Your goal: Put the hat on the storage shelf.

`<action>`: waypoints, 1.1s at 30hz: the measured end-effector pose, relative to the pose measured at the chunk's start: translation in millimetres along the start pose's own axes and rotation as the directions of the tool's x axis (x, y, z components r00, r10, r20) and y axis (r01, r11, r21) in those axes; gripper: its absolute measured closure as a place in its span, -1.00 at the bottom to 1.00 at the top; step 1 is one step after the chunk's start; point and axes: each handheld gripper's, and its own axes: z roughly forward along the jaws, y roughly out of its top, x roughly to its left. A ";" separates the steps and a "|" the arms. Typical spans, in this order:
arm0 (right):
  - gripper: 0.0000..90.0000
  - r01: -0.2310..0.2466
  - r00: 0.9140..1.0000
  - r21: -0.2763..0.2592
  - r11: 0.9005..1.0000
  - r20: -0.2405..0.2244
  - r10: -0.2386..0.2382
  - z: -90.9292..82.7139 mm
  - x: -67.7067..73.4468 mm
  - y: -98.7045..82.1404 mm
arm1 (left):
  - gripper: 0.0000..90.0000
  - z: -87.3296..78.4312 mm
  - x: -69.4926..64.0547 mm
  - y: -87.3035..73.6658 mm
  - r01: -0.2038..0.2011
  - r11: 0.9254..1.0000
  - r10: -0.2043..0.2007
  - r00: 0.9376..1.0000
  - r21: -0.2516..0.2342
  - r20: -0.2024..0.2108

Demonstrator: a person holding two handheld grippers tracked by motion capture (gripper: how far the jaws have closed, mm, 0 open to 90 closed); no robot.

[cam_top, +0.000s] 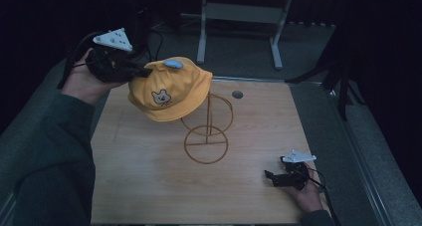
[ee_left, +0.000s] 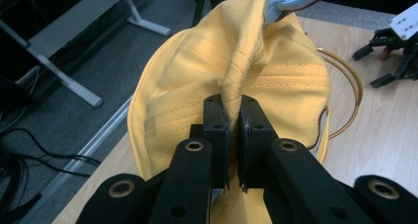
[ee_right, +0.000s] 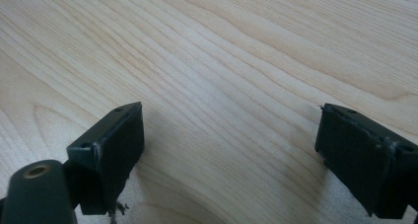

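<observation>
- Left gripper held raised over the table's far-left corner; jaws pressed together on a pinched fold of the yellow cap. The left gripper view confirms it: fabric ridge squeezed between the two pads.
- Cap hangs above the far-left part of the wooden table, in front of the upper ring of the wire stand, hiding part of it. Whether cap and ring touch cannot be told. Cap's bear patch faces the camera; a light blue piece sits on its crown.
- Stand's base ring lies flat near table centre, well apart from every edge.
- Right gripper rests low at the near-right corner, just beside the right edge; jaws spread wide, nothing but bare wood between them in the right gripper view.
- Open room: whole near-left half of the tabletop bare; a clear strip also runs between stand and right gripper. Far edge has a small round grommet right of the stand.
- Count: one cap, one stand (two rings visible plus upright), two grippers, one grommet.
</observation>
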 end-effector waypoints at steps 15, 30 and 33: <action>-0.75 -0.001 1.000 0.000 1.000 0.000 0.001 0.0 0.1 0.0 | 0.87 8.9 -5.6 14.0 -0.019 1.000 0.020 0.999 -0.022 0.030; -0.75 0.002 1.000 0.000 1.000 0.000 -0.002 0.0 -0.2 0.0 | 0.86 33.2 -14.6 30.1 -0.044 0.999 0.045 0.997 -0.016 0.067; -0.75 0.003 1.000 0.001 1.000 0.001 -0.003 -0.1 -0.2 0.0 | 0.86 38.2 -17.0 33.3 -0.048 0.999 0.049 0.996 -0.017 0.075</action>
